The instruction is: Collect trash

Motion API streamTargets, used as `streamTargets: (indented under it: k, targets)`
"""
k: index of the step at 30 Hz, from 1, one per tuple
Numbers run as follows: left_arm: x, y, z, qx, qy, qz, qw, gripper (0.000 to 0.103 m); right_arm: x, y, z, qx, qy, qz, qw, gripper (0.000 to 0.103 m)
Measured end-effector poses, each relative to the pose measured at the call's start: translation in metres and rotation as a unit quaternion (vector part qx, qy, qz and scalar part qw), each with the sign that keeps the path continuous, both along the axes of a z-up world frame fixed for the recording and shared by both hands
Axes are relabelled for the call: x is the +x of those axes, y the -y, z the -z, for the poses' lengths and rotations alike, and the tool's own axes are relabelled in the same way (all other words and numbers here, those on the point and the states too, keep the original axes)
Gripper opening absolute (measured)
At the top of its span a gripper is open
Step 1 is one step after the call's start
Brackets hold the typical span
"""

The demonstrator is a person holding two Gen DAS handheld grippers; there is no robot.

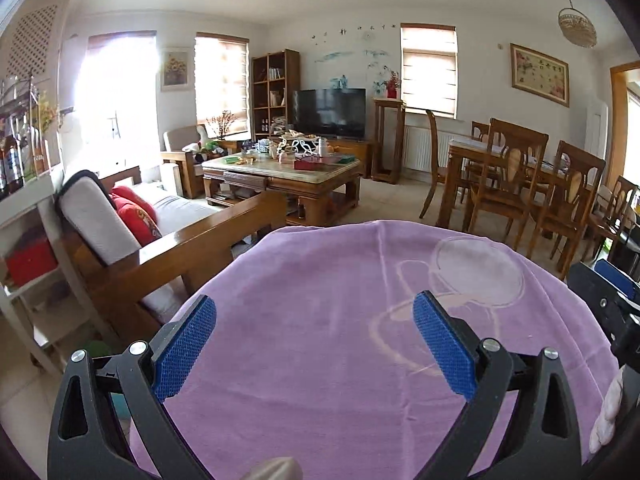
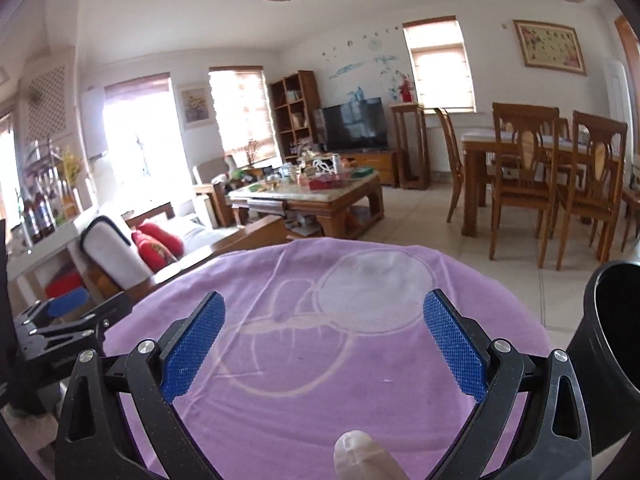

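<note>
A round table under a purple cloth with a pale cartoon outline fills the lower half of both views. No trash shows on the cloth. My left gripper hangs over the cloth's near side, open, with nothing between its blue pads. My right gripper is beside it, also open and holding nothing over the purple cloth. A black bin stands just right of the table, its mouth tilted toward me. Each view catches a blue pad of the other gripper at its edge.
A wooden sofa with red cushions sits left of the table, and a white shelf unit is further left. A cluttered coffee table and a TV stand beyond. Dining table and chairs are at the right, across tiled floor.
</note>
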State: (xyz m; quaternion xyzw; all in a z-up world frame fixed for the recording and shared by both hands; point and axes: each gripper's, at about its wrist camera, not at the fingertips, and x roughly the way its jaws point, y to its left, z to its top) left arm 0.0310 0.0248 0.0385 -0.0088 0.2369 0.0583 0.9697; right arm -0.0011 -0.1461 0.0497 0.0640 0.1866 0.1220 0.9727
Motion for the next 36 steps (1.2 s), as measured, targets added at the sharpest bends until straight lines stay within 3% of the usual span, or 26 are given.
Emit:
streamTargets:
  k: [6,16,20,29,36]
  targets:
    - [-0.01,-0.02,0.0,-0.016,0.008,-0.007,0.9998,0.098,-0.012,-0.022,0.0,-0.026,0.053,0.012,0.998,0.098]
    - [-0.013,-0.02,0.004,-0.026,0.012,-0.032,0.9991,0.098,-0.037,0.006,-0.002,0.002,0.096,0.014,0.995,0.098]
    - [-0.017,-0.022,0.005,-0.029,0.016,-0.04,0.9987,0.098,-0.043,0.007,-0.001,-0.002,0.099,0.012,0.995,0.098]
    - [-0.021,-0.012,0.003,0.002,0.031,-0.042,0.9986,0.098,-0.045,0.004,-0.002,-0.002,0.108,0.013,0.994,0.098]
    - [-0.026,-0.016,0.003,-0.005,0.048,-0.038,0.9981,0.098,-0.047,0.007,-0.001,0.003,0.111,0.017,0.994,0.098]
